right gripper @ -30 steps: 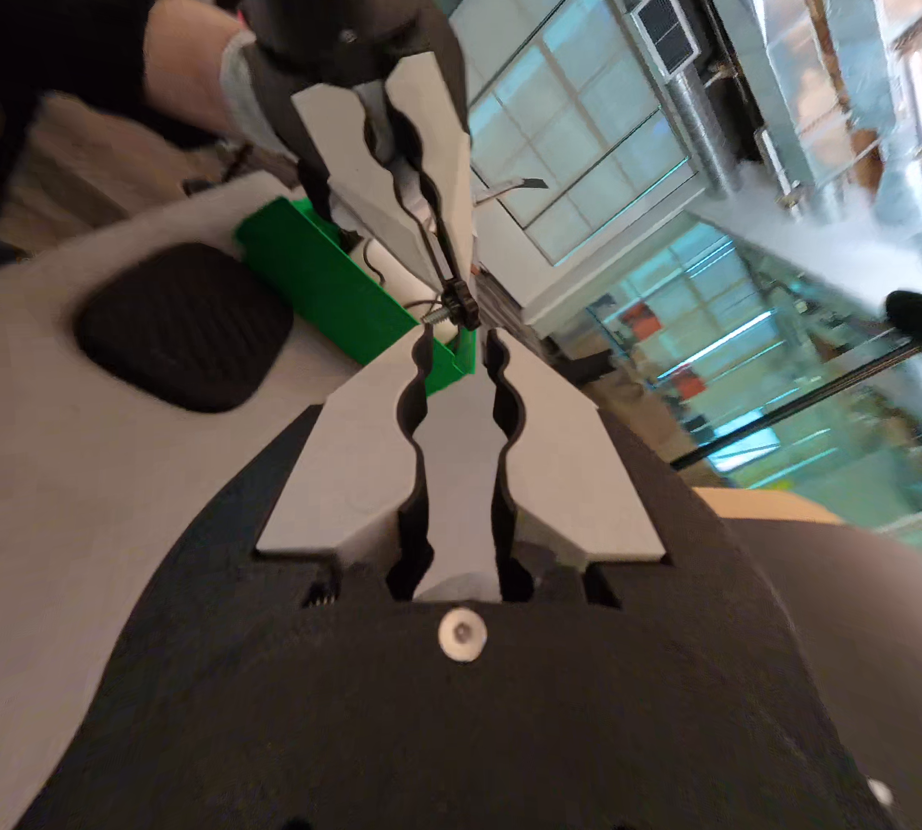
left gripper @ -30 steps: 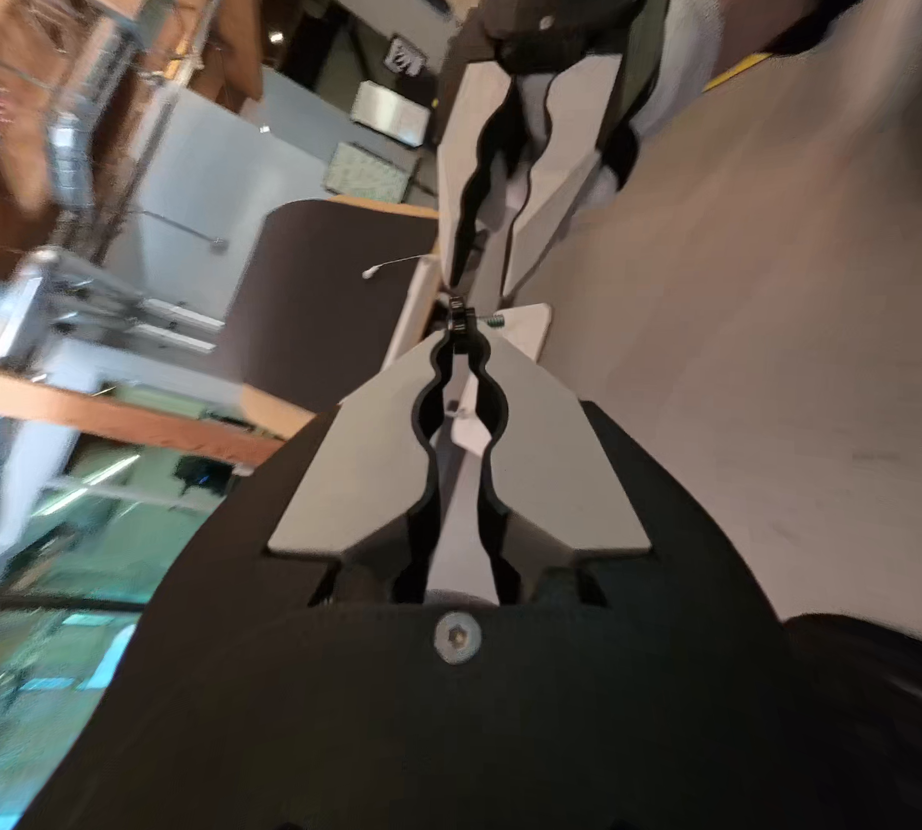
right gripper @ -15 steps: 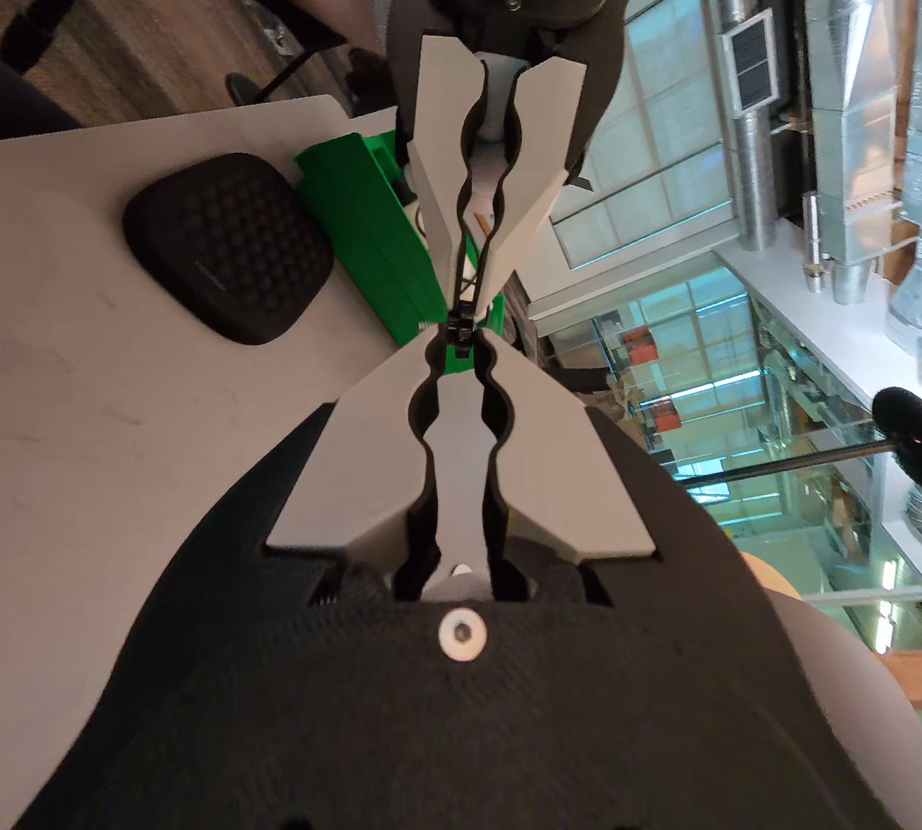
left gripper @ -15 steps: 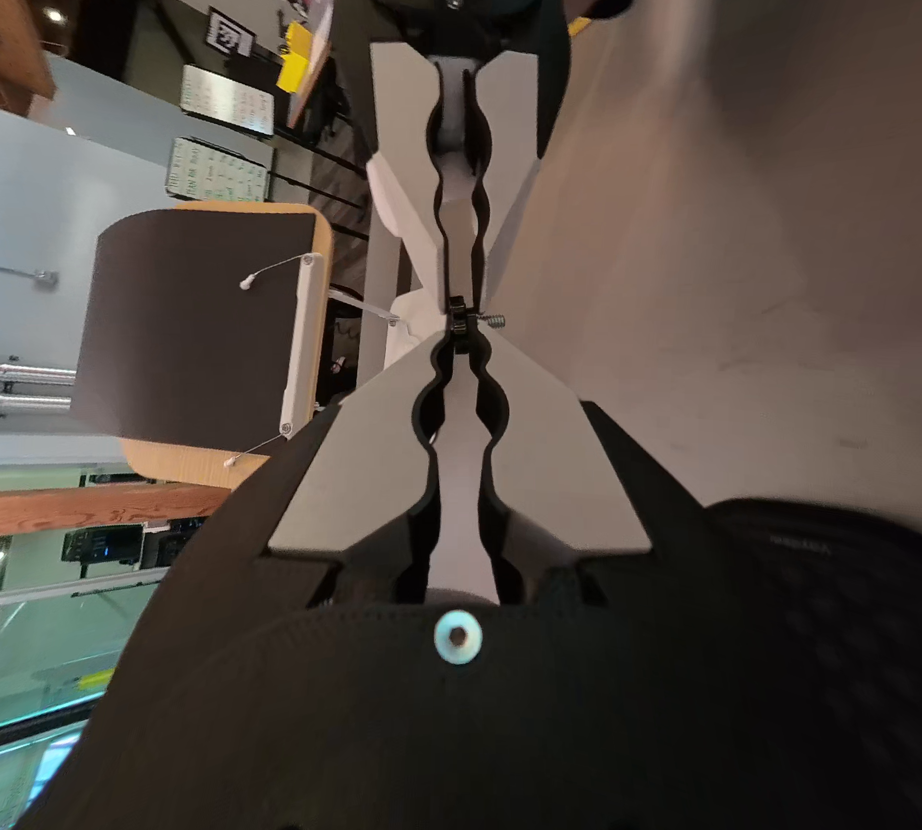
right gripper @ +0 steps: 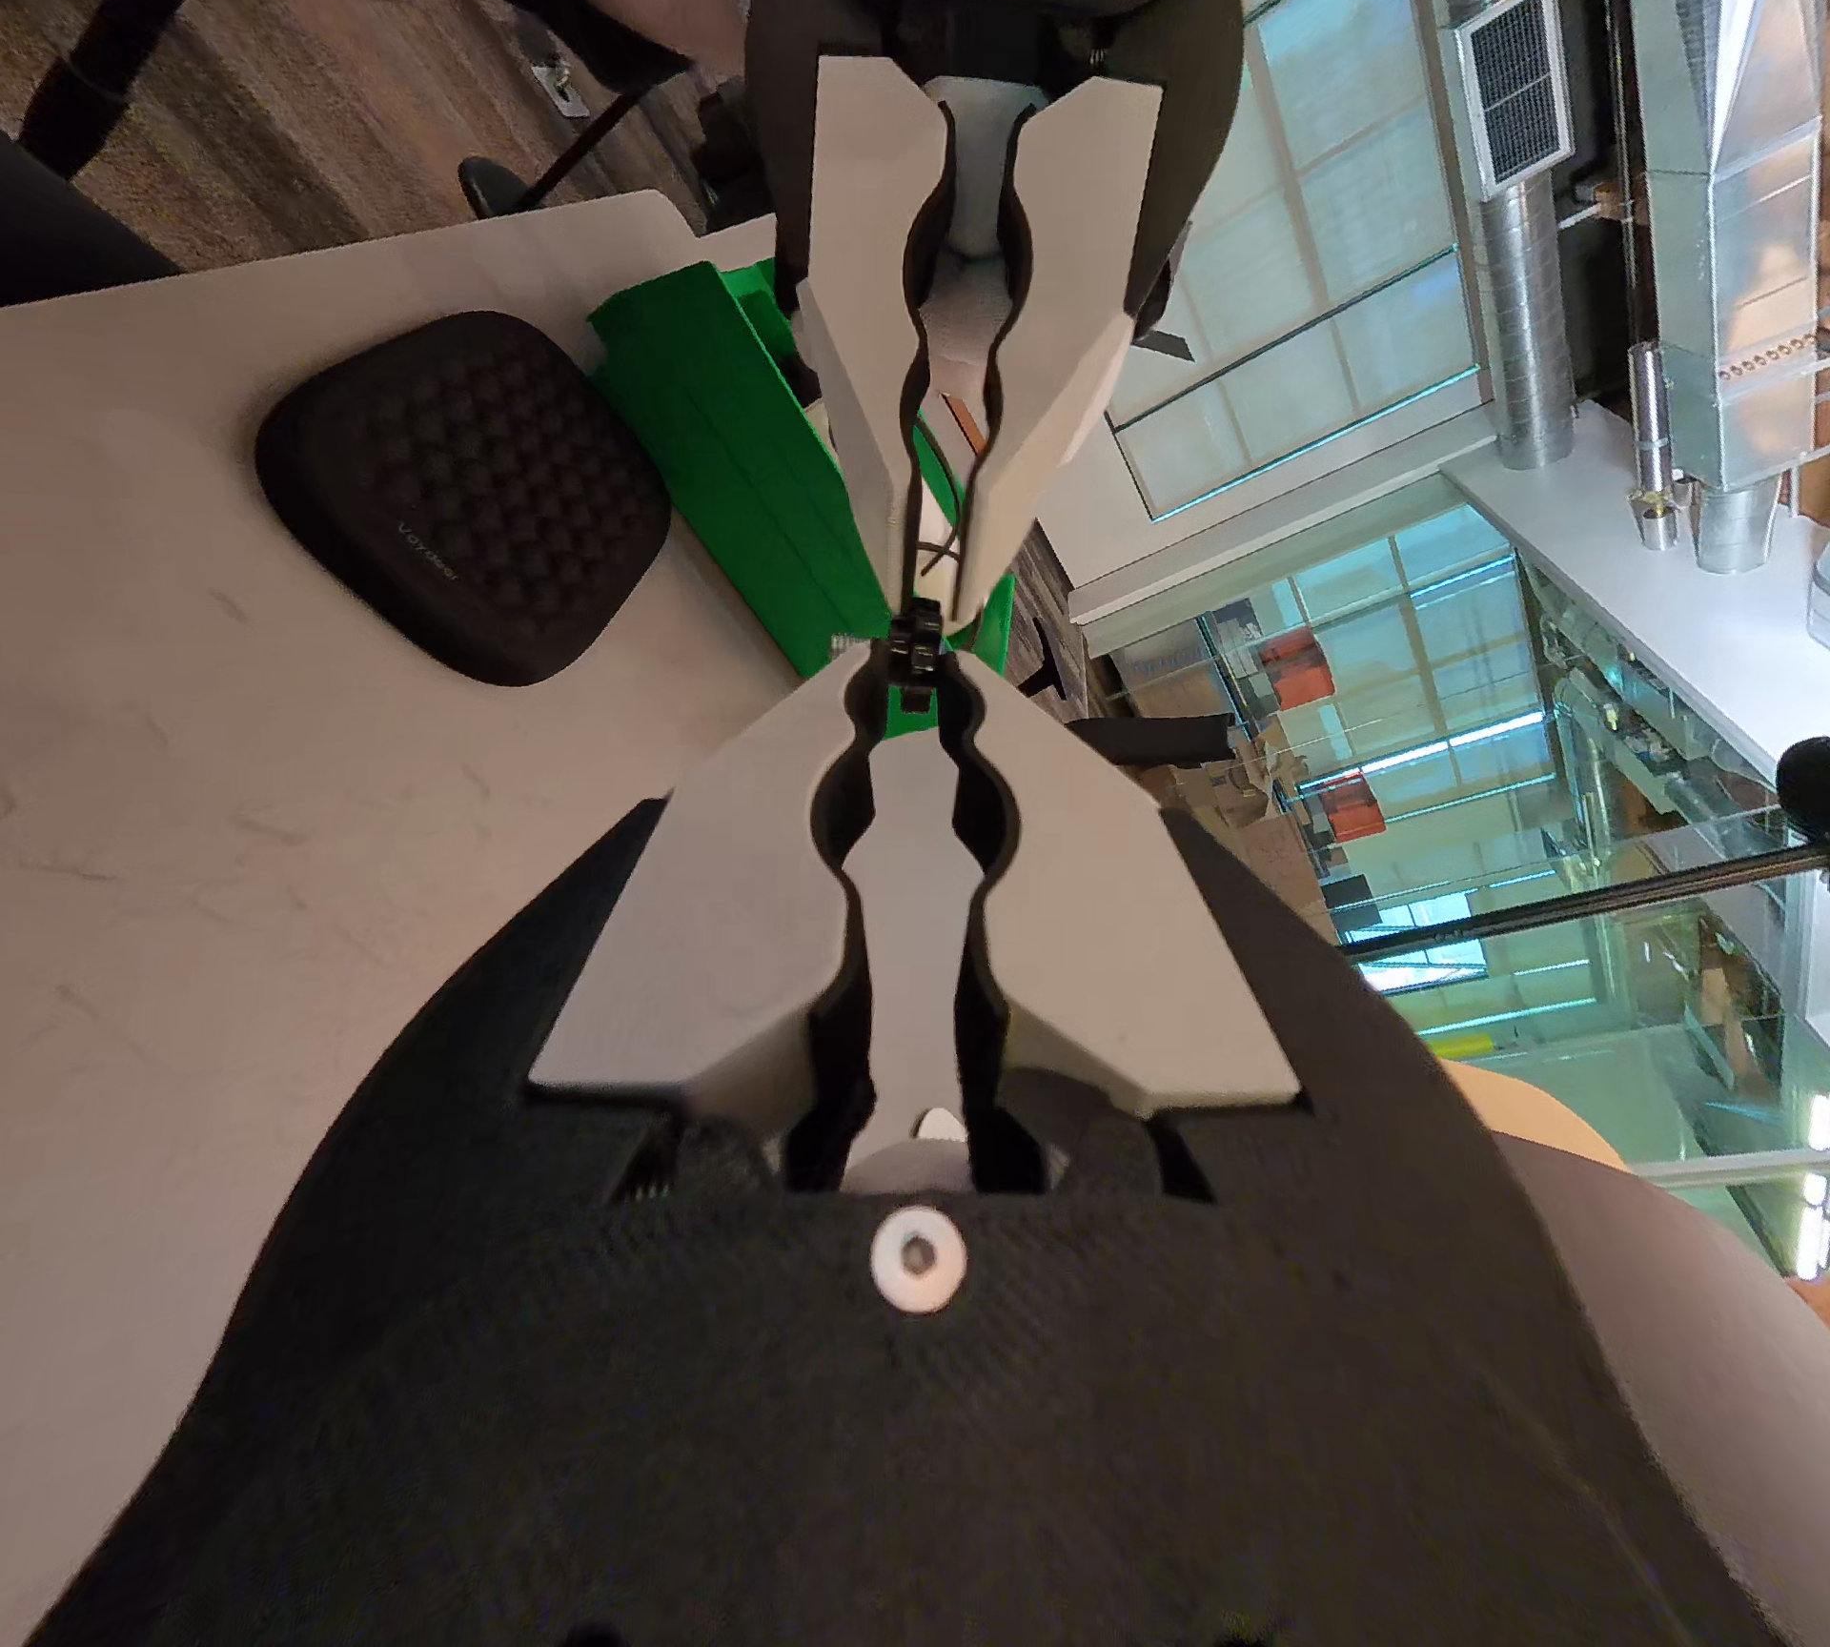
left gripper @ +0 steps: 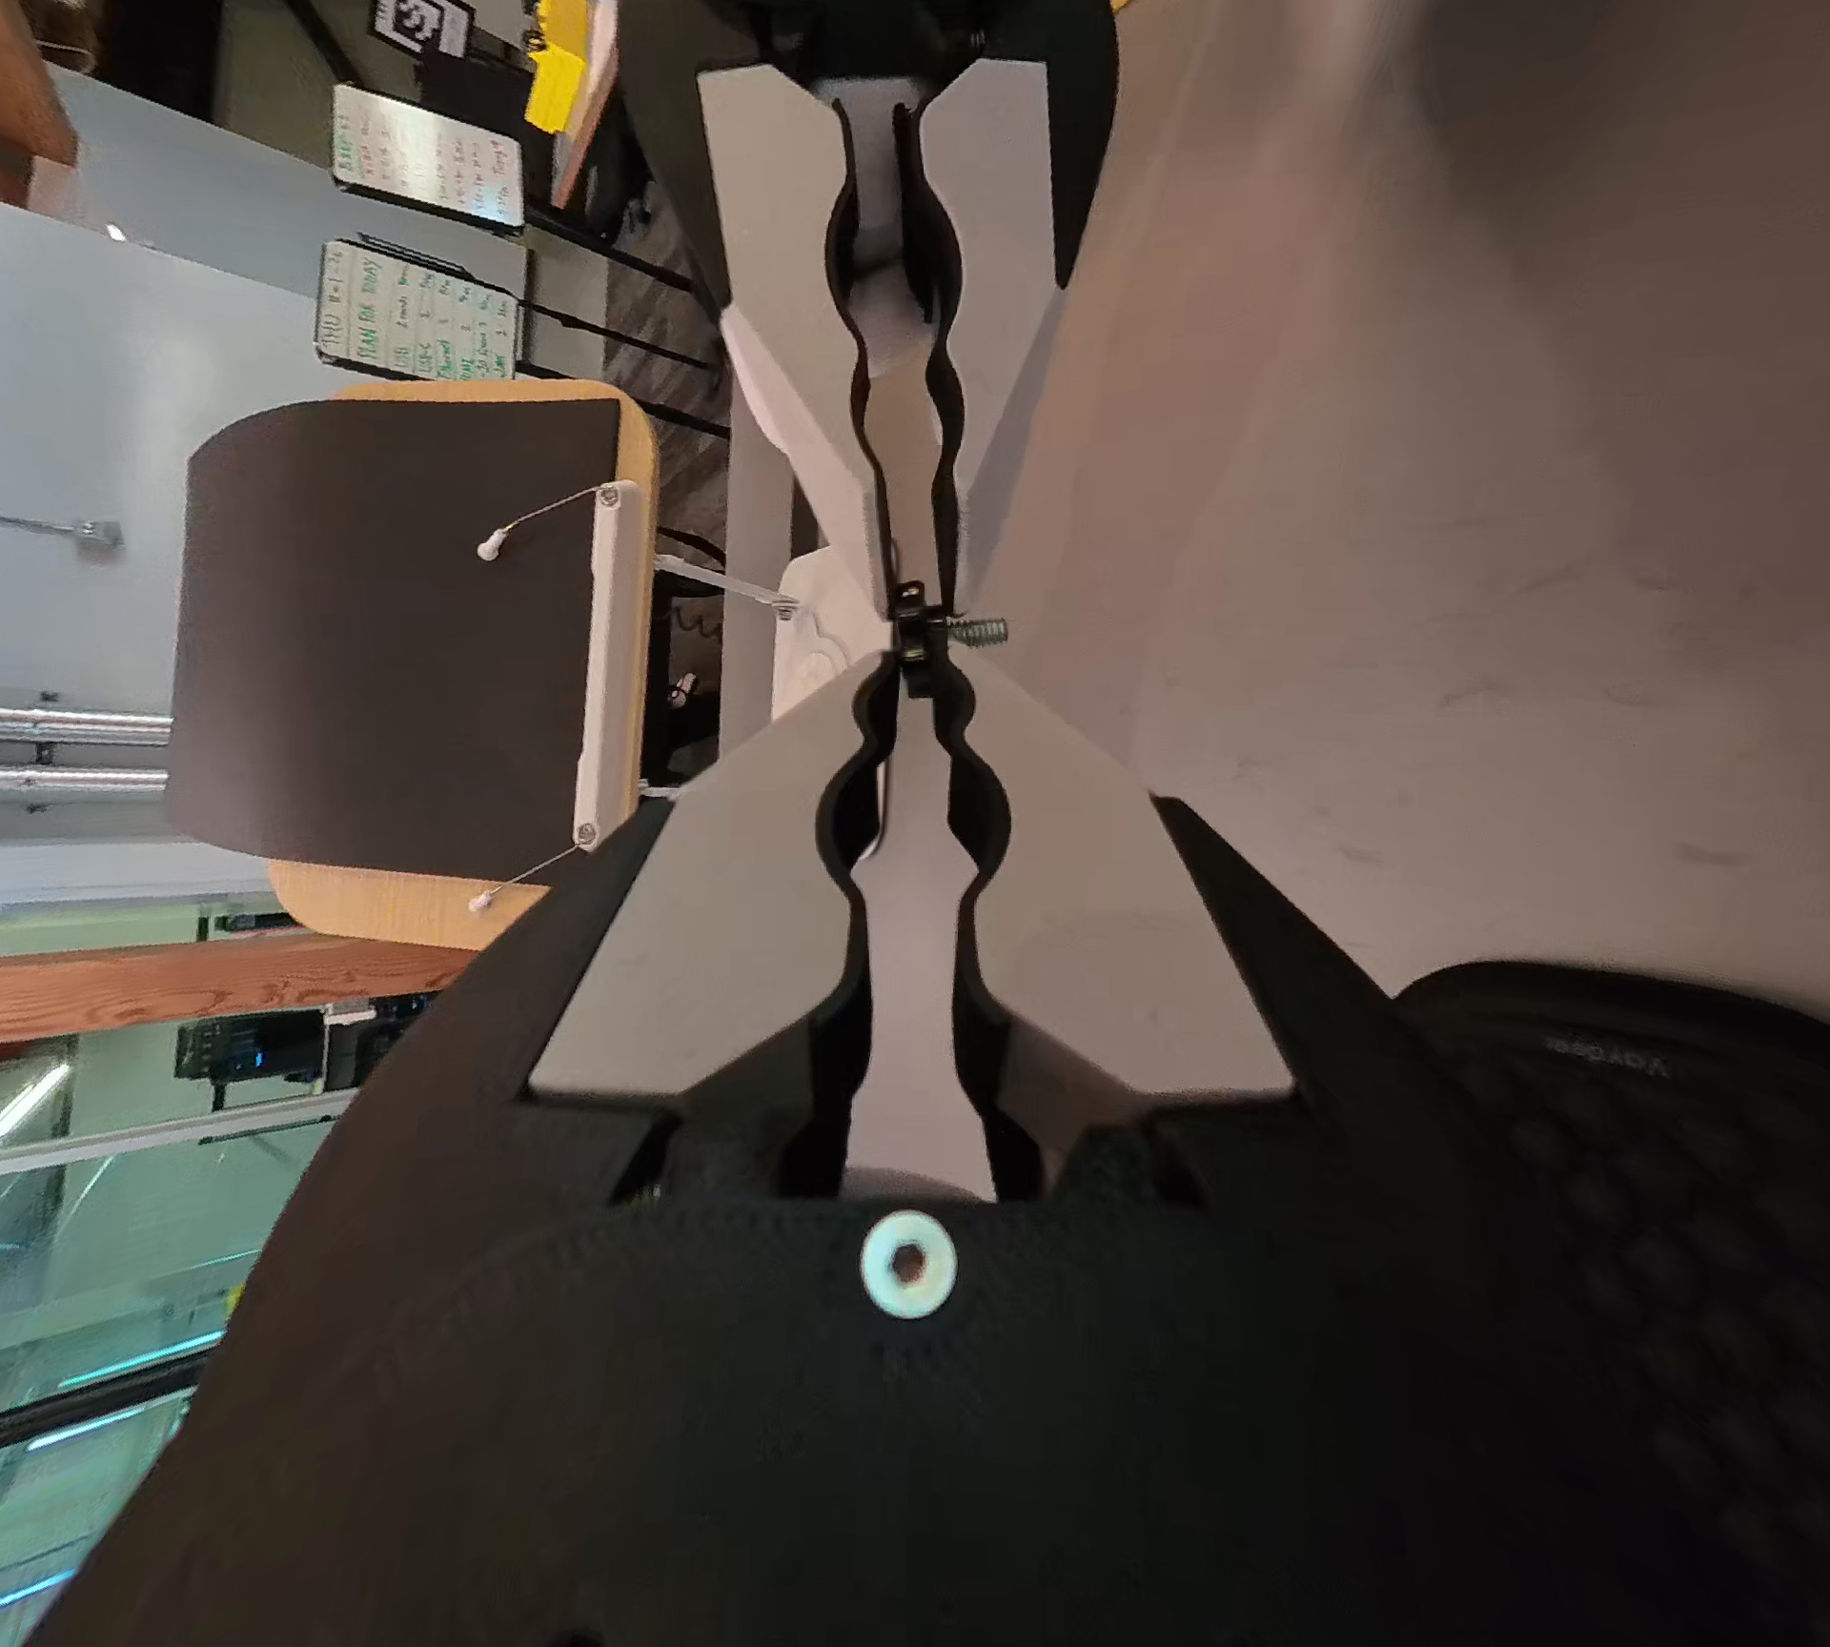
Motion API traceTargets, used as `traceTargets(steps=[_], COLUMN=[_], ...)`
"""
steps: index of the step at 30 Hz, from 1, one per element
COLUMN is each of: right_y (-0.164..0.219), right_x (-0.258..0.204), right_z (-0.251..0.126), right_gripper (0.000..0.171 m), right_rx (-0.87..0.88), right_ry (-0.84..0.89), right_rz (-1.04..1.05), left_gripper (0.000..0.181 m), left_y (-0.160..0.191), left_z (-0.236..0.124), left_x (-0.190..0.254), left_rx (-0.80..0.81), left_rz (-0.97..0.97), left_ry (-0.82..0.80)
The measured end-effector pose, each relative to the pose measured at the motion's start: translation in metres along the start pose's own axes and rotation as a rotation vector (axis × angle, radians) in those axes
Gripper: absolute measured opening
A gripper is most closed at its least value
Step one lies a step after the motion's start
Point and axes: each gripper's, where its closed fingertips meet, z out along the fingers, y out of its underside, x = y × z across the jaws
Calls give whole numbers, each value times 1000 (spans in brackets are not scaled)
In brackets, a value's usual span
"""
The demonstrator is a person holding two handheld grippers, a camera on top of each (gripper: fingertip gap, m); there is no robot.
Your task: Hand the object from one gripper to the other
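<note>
A small black knob screw with a spring on its shaft (left gripper: 916,634) hangs in the air between the two grippers, which meet tip to tip. My left gripper (left gripper: 917,681) is shut on the knob's near side. My right gripper (left gripper: 916,599) faces it from above and pinches the far side. In the right wrist view the knob screw (right gripper: 911,644) sits between my right gripper's tips (right gripper: 913,671), and the left gripper (right gripper: 926,604) comes down onto it from the top. The shaft sticks out sideways.
Below the grippers is a white table (right gripper: 198,807) with a black textured pad (right gripper: 465,500) and a green box (right gripper: 723,461) on it. The pad also shows in the left wrist view (left gripper: 1634,1253). A dark panel on a wooden board (left gripper: 396,629) stands beyond the table edge. Only a small space, under 4 cm, lies between the two pairs of fingers.
The grippers swung into line, tip to tip. My right gripper was open a second ago and has closed onto the knob. My left gripper has kept its grip.
</note>
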Motion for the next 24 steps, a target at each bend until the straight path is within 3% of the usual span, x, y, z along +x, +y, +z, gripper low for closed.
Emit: traceTargets(steps=[5,11,14,18,21,24], right_y=[5,38,66,119,169,219], right_x=[22,90,126,146,128,92], right_z=[-10,-67,-129,-238,-307,-350], right_gripper=[7,7,7,7,7,7], right_rx=[-45,-303,-518,-908,-1154,-1337], right_ry=[47,166,239,319,295,186], right_rz=[24,50,74,158,322,508], left_gripper=[30,24,22,21,20,20], left_y=[5,32,50,74,82,85], left_z=[-13,-3,19,50,70,82], left_x=[-34,-58,-57,-49,-35,-22], left_rx=[14,-15,-46,-94,-116,-158], left_rz=[-41,-132,-163,-216,-224,-178], left_ry=[-201,-358,-377,-372,-334,-308])
